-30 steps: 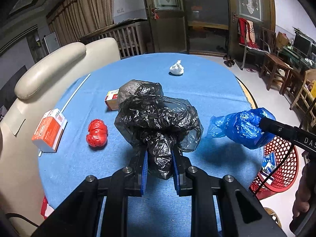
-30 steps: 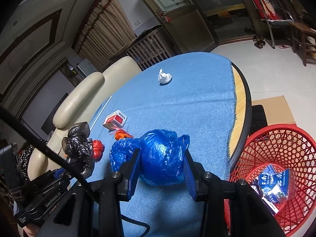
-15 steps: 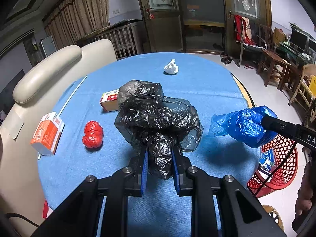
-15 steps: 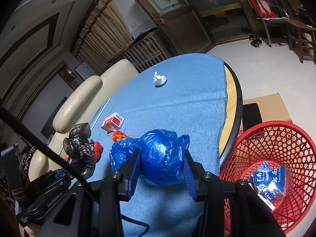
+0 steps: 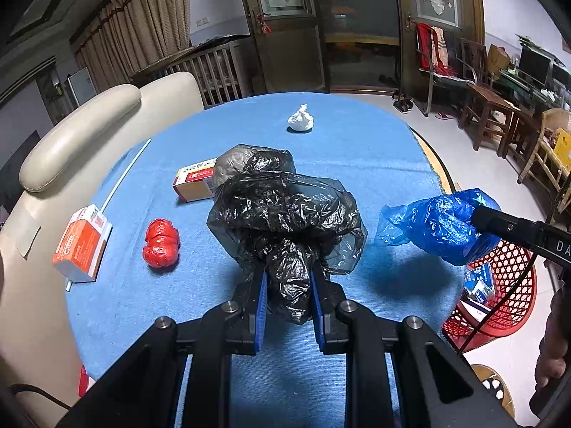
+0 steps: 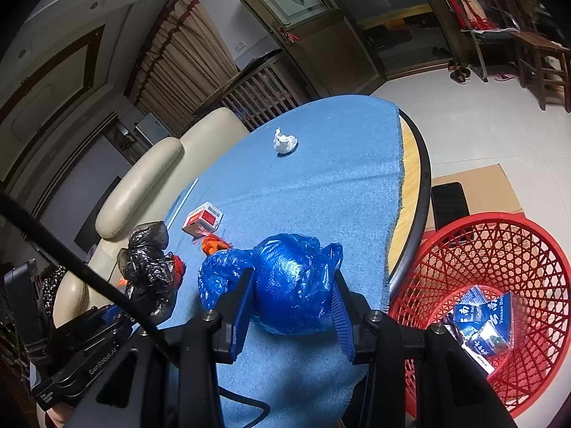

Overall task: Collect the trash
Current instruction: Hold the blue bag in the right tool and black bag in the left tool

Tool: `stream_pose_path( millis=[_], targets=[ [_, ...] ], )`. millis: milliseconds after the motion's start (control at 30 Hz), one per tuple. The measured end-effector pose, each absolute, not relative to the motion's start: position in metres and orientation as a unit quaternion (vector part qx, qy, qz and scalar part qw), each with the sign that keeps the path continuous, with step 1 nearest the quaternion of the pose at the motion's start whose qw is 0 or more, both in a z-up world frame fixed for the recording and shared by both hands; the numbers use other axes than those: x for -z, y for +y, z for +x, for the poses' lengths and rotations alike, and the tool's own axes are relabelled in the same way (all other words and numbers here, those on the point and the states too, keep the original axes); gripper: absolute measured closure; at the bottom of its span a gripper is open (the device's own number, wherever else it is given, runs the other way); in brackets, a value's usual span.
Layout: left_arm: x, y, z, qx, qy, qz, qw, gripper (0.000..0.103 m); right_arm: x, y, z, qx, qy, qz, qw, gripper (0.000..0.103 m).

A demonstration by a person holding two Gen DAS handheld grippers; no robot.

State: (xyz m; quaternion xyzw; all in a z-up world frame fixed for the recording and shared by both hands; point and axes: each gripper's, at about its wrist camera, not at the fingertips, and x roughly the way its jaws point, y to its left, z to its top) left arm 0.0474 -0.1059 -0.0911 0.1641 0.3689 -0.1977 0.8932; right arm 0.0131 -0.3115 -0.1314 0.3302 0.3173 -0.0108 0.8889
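1. The left gripper (image 5: pixel 287 278), black with blue finger pads, pinches the lower knot of a crumpled black plastic bag (image 5: pixel 285 214), which is raised above a round table covered by a blue cloth (image 5: pixel 357 164).

2. The right gripper (image 6: pixel 291 303) clamps a bulging blue plastic bag (image 6: pixel 285 281) between its two blue-lined fingers, near the table's right edge; in the left wrist view the same blue bag (image 5: pixel 439 224) hangs clear of the cloth, casting a shadow beneath it.

3. A red plastic lattice basket (image 6: pixel 499 249) stands on the floor just beside the table, below its right edge, with blue printed packets (image 6: pixel 481 324) lying inside.

4. On the cloth lie a tight red plastic bundle (image 5: pixel 161 243), an orange-and-white carton (image 5: pixel 82 242) at the left edge, a red-and-tan small box (image 5: pixel 194 183) partly behind the black bag, and a crumpled white paper wad (image 5: pixel 300 119) well apart toward the far side.

5. A thin white stick (image 5: pixel 125 174) lies along the left edge of the cloth, next to a cream padded sofa (image 5: pixel 78 135).

6. An orange scrap (image 6: pixel 214 244) lies on the cloth beyond the blue bag in the right wrist view.
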Motion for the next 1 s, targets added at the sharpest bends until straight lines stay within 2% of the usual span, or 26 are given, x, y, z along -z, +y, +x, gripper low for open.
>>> stream_pose_path(
  millis=[1000],
  targets=[
    [0.103, -0.107, 0.059, 0.257, 0.385, 0.175, 0.869, 0.08, 0.137, -0.327, -0.01, 0.031, 0.317, 0.348, 0.882, 0.06]
  ],
)
